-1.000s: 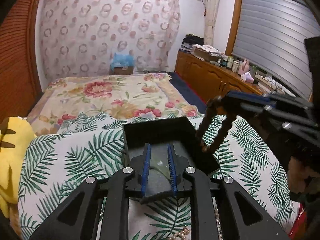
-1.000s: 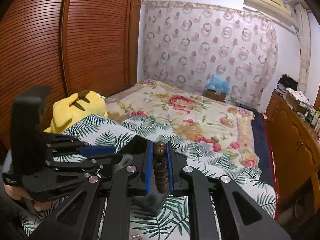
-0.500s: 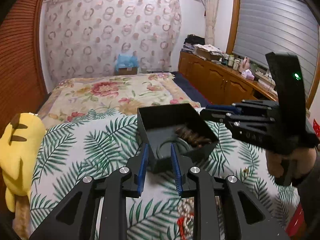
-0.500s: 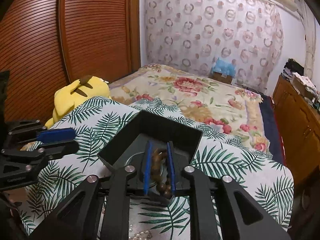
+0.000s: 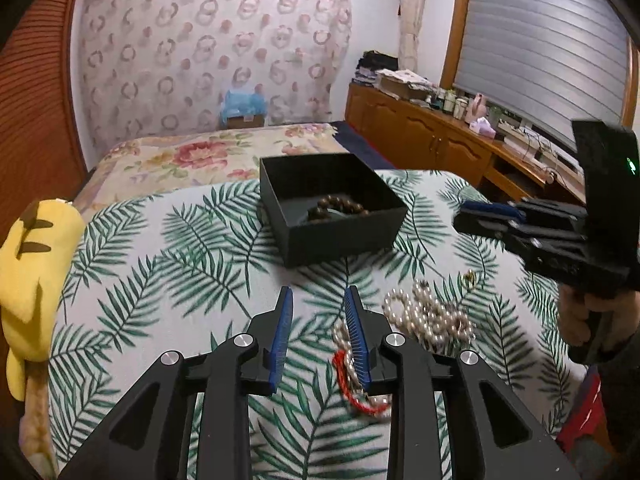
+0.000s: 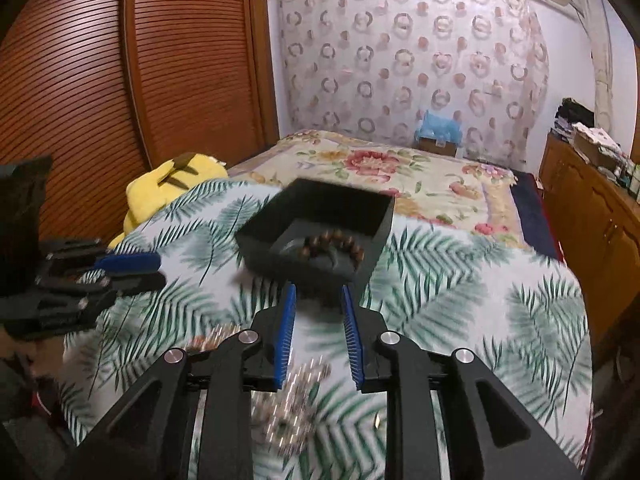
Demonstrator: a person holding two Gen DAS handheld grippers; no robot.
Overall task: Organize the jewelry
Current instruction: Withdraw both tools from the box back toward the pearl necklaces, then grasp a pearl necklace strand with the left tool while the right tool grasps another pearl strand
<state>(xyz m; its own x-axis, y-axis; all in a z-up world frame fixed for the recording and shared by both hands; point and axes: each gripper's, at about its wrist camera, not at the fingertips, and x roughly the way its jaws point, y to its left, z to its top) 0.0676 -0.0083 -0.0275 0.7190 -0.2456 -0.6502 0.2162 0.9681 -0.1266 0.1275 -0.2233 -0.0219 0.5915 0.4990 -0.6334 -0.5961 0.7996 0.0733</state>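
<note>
A black open box [image 5: 344, 236] stands on the palm-leaf cloth, with a brown wooden bead bracelet [image 5: 338, 208] lying inside it; the box [image 6: 256, 240] and bracelet [image 6: 334, 242] also show in the right wrist view. A white pearl necklace [image 5: 430, 316] and a red cord bracelet [image 5: 356, 394] lie on the cloth near me. My left gripper [image 5: 318, 294] is open and empty, just left of the pearls. My right gripper [image 6: 318, 292] is open and empty, just short of the box; it also shows from the side [image 5: 486, 210].
A small gold ring [image 5: 470, 278] lies right of the pearls. A yellow plush toy [image 5: 28, 276] sits at the bed's left edge. A wooden sliding wardrobe [image 6: 120, 80] stands on the left, a low wooden cabinet [image 5: 432, 140] on the right.
My right gripper lowered the bead bracelet into the box, opened and drew back. My left gripper let go of the box, opened and pulled back toward me.
</note>
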